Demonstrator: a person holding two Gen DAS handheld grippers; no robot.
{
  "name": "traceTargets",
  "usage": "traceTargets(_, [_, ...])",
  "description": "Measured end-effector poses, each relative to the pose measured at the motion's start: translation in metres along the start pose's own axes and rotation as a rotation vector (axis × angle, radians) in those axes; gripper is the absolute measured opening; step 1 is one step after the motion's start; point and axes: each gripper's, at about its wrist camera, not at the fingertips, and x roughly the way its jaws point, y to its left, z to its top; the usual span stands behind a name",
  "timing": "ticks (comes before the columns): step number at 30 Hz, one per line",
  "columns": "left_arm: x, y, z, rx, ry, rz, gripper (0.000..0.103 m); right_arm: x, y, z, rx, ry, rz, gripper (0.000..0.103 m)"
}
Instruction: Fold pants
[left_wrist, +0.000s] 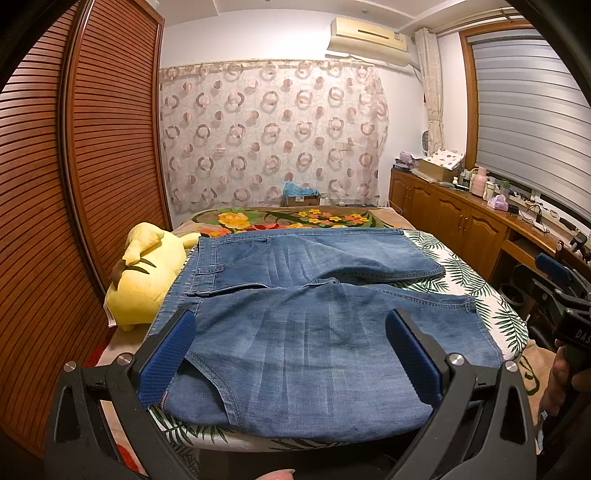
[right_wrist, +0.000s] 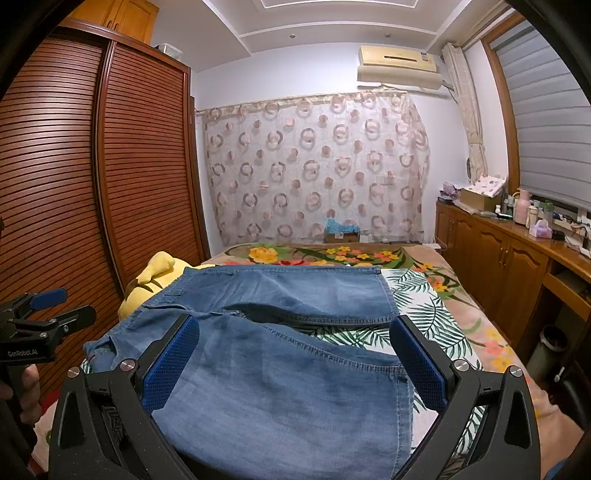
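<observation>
- The denim pants (left_wrist: 295, 295) lay spread flat on the bed (left_wrist: 480, 280), waistband toward the left, the two legs running rightward with a narrow gap of leaf-print cover showing between them.
- My left gripper (left_wrist: 291, 350) hovered over the nearer leg by the waist end, jaws released and wide apart; the blue pads (left_wrist: 168, 358) framed the cloth without pinching it. Whether the tips touched the fabric, I could not tell.
- My right gripper (right_wrist: 291, 363) stood likewise over the nearer leg toward its hem end, jaws spread, nothing grasped. Blue pads (right_wrist: 417, 365) showed on either side of the denim.
- The left wrist view caught the right gripper at the far right edge, a hand (left_wrist: 561, 373) on its handle; the right wrist view caught the left gripper at the far left edge.
- A yellow plush toy (left_wrist: 144, 277) lay just beside the waistband, against the slatted wardrobe (left_wrist: 55, 184).
- A floral blanket (left_wrist: 295, 218) covered the far end of the bed, past the pants.
- A patterned curtain (left_wrist: 273, 136) hung on the back wall, an air conditioner (left_wrist: 369, 37) above it.
- A wooden cabinet (left_wrist: 450, 214) ran along the right side, its top cluttered with small items too small to identify.
</observation>
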Motion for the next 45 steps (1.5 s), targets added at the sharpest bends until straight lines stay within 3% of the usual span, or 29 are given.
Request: traceTargets(45, [0.0001,-0.0001,0.0001,0.001,-0.005,-0.001,0.103,-0.0019,0.0010,0.0003,0.004,-0.010,-0.004,0.103])
